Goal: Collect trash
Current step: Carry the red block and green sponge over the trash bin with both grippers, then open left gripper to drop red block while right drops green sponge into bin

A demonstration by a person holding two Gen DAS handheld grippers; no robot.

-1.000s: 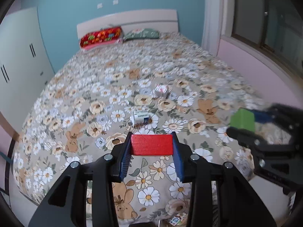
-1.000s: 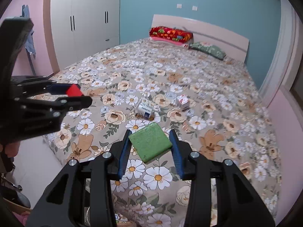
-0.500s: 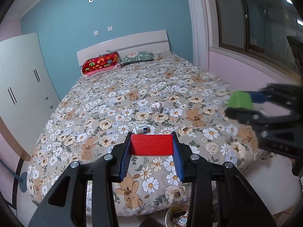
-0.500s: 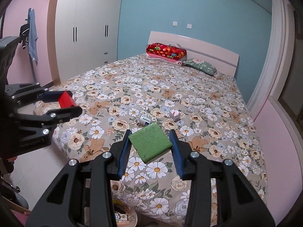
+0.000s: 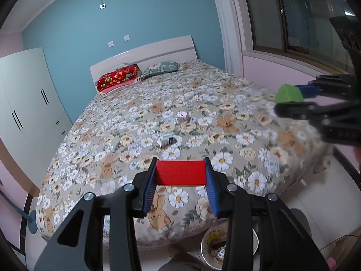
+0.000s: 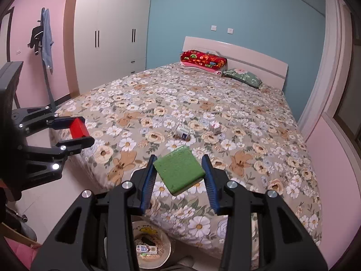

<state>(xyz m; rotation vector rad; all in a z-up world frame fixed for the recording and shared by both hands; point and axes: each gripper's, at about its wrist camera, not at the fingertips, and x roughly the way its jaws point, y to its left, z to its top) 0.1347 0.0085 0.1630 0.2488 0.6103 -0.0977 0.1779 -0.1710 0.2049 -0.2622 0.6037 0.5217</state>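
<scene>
Above the foot of the bed [image 5: 225, 117], my left tool [image 5: 181, 181] is clamped on a red block [image 5: 181, 172]; my right tool [image 6: 179, 177] is clamped on a green block [image 6: 179, 171], tilted between its pads; a small carton [image 6: 183, 133] and a small white box [image 6: 214, 127] lie mid-bedspread, near each other; a bin [image 6: 151, 246] with scraps sits on the floor below the tools.

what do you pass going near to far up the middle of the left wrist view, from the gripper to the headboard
red foam block clamped in the left gripper → small white and blue carton lying on the flowered bedspread → small white and pink box → green floral pillow → white headboard
</scene>
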